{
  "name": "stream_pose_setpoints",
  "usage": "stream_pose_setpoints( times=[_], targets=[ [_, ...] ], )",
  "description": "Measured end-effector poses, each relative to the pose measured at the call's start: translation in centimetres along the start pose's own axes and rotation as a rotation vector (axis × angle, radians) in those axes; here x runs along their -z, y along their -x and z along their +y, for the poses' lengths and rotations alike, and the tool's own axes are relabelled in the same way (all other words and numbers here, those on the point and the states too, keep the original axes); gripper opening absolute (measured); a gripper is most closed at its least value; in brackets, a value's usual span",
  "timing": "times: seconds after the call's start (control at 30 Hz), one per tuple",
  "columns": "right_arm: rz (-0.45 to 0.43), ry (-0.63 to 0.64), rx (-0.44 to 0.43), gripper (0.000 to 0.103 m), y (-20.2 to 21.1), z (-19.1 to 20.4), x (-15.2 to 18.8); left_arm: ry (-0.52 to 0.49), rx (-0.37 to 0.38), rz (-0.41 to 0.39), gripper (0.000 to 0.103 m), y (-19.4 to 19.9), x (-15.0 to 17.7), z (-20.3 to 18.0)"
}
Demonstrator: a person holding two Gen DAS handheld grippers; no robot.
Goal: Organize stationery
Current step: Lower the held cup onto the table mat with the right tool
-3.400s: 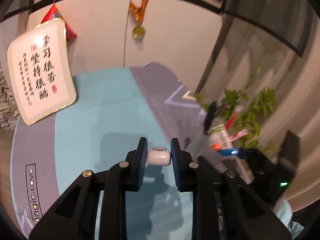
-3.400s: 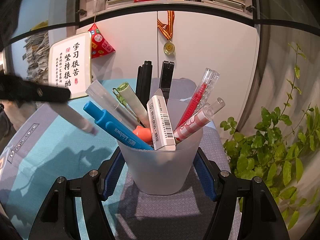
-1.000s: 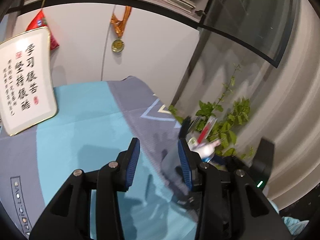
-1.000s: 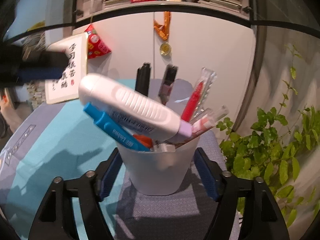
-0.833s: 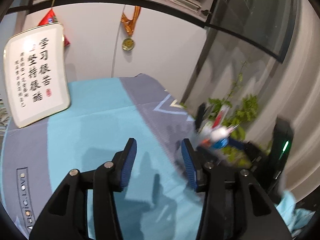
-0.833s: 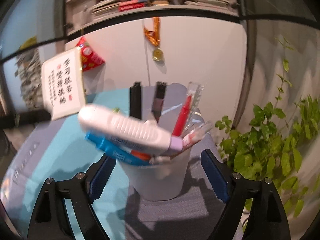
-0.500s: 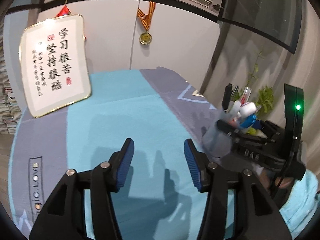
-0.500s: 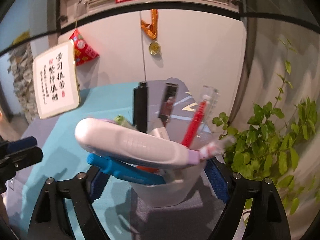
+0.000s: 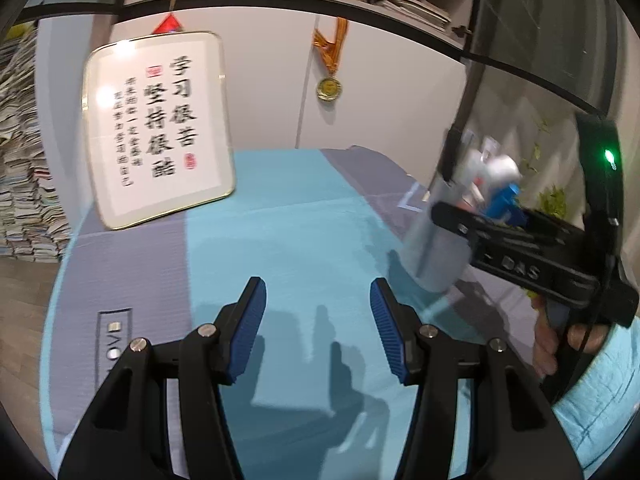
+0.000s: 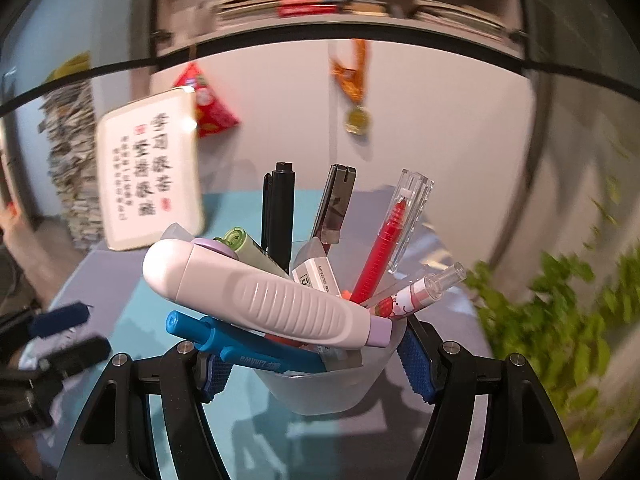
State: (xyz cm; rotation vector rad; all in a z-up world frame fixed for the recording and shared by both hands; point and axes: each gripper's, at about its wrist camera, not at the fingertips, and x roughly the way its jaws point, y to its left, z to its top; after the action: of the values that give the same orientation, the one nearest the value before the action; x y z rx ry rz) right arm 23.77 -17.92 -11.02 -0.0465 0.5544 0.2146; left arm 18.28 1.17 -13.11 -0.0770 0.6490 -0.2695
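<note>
My right gripper is shut on a translucent white pen cup, held above the mat. The cup holds several items: a white correction tape with a lilac tip lying across the top, a blue pen, black markers, a red pen, an eraser. My left gripper is open and empty over the teal mat. In the left wrist view the cup and the right gripper are at the right.
A framed calligraphy sign leans at the back left of the mat. A medal hangs on the white cabinet behind. Green plant leaves are on the right. Stacked papers stand far left.
My left gripper let the white correction tape go into the cup, opened, and drew back to the left. My right gripper has lifted the cup and is turning it.
</note>
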Motion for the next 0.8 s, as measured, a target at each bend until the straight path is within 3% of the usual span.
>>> stream_pose_setpoints(
  times=[0.2, 0.47, 0.7, 0.8],
  targets=[
    [-0.014, 0.047, -0.040, 0.072, -3.7, 4.8, -1.9, 0.021, -0.072, -0.005, 0.052, 0.8, 0.3, 2.4],
    [0.055, 0.044, -0.029, 0.073, -7.6, 6.5, -1.5, 0.032, -0.091, -0.005, 0.054, 1.1, 0.4, 3.1],
    [0.070, 0.070, 0.000, 0.073, -6.6, 6.6, -1.2, 0.019, -0.088, -0.005, 0.060, 1.6, 0.2, 2.5],
    [0.064, 0.054, -0.003, 0.079, -5.0, 6.2, -0.9, 0.014, -0.101, -0.017, 0.064, 2.3, 0.0, 2.1]
  ],
)
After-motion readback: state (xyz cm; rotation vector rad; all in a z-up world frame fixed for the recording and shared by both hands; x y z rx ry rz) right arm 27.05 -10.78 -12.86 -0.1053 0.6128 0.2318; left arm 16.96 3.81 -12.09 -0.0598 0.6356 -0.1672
